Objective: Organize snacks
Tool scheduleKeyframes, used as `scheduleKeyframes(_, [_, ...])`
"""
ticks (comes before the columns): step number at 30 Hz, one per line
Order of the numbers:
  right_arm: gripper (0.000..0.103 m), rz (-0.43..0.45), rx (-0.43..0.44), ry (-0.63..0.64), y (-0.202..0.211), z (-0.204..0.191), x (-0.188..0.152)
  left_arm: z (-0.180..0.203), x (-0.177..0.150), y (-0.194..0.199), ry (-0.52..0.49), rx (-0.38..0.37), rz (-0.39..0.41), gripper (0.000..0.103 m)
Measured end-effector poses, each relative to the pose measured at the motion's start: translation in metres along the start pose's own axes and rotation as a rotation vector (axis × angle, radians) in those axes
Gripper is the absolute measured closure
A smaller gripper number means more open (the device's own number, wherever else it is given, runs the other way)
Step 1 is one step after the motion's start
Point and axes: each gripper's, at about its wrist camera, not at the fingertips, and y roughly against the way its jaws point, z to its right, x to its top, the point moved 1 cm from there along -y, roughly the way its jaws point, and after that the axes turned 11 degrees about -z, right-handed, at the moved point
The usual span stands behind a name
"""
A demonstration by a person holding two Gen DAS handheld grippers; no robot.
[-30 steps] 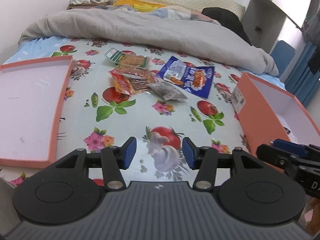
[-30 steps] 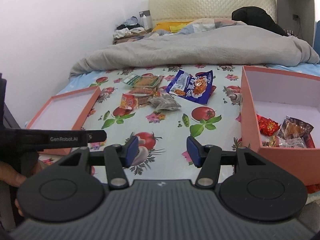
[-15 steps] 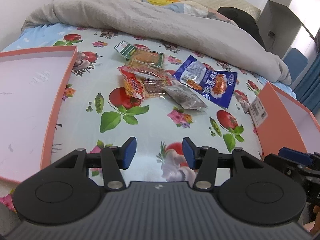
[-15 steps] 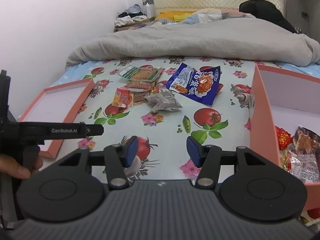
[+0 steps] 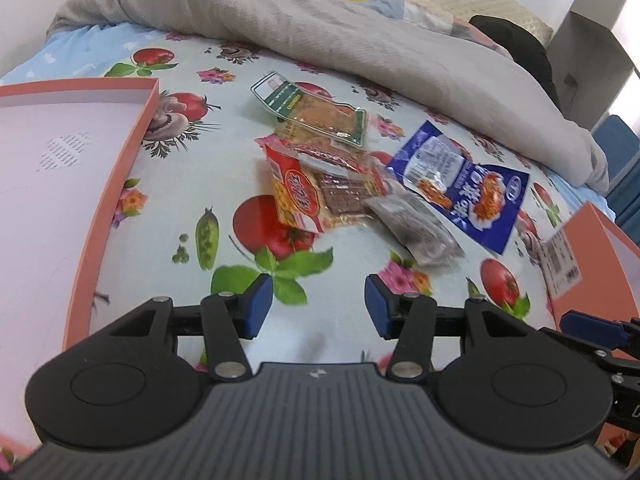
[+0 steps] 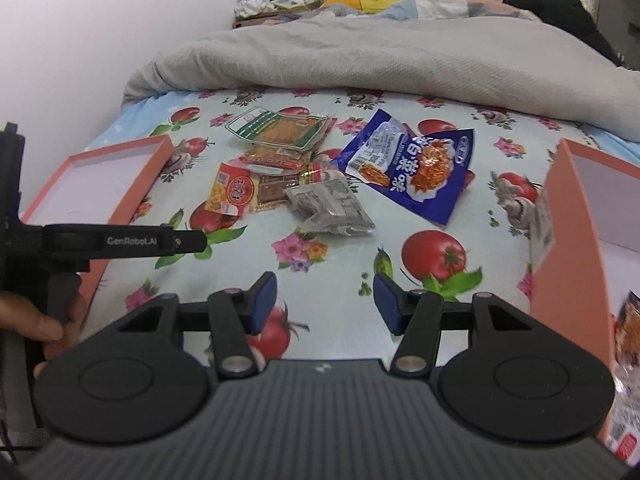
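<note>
Several snack packets lie in a loose pile on the flowered bedsheet: a blue packet, a grey packet, a red-yellow packet and a green-edged packet. My left gripper is open and empty, just short of the pile. My right gripper is open and empty, nearer than the grey packet. An orange box on the right holds snacks.
An orange box lid lies on the left of the bed. A grey blanket is bunched behind the snacks. The other hand-held gripper shows at the left of the right wrist view.
Both grippers have moved forward toward the pile of snacks, which now looks larger and closer. Both stay open and empty.
</note>
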Motion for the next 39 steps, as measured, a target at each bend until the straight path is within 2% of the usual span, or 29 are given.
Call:
scheduleKeyframes(2, [0.032, -0.008, -0.003, 0.002, -0.01, 0.001, 0.008, -0.002, 0.007, -0.009, 0.005, 0.0, -0.006, 0.046])
scheduleKeyframes(3, [0.03, -0.011, -0.004, 0.003, -0.015, 0.001, 0.012, -0.003, 0.011, -0.014, 0.009, -0.002, -0.009, 0.046])
scheduleKeyframes(9, [0.03, -0.052, -0.012, 0.005, -0.049, 0.01, 0.036, -0.01, 0.036, -0.036, 0.029, -0.006, -0.007, 0.046])
scheduleKeyframes(13, [0.03, -0.073, -0.003, 0.008, -0.068, 0.014, 0.055, -0.021, 0.052, -0.049, 0.078, -0.037, -0.018, 0.046])
scheduleKeyframes(23, [0.03, -0.144, -0.034, 0.094, -0.12, 0.009, 0.082, -0.026, 0.07, -0.071, 0.096, -0.044, -0.012, 0.048])
scheduleKeyframes(25, [0.03, -0.151, -0.016, 0.093, -0.127, 0.011, 0.084, -0.026, 0.074, -0.075, 0.107, -0.054, -0.009, 0.049])
scheduleKeyframes(29, [0.03, -0.181, -0.008, 0.085, -0.141, 0.013, 0.088, -0.02, 0.078, -0.082, 0.094, -0.036, -0.005, 0.063])
scheduleKeyframes(31, [0.031, -0.185, 0.006, 0.072, -0.144, 0.015, 0.089, -0.019, 0.079, -0.084, 0.097, -0.036, -0.011, 0.081])
scheduleKeyframes(33, [0.035, -0.19, 0.015, 0.059, -0.145, 0.015, 0.088, -0.02, 0.078, -0.085, 0.101, -0.026, -0.017, 0.093])
scheduleKeyframes(39, [0.04, -0.186, -0.026, 0.072, -0.132, 0.011, 0.081, -0.016, 0.068, -0.077, 0.097, -0.037, -0.034, 0.098])
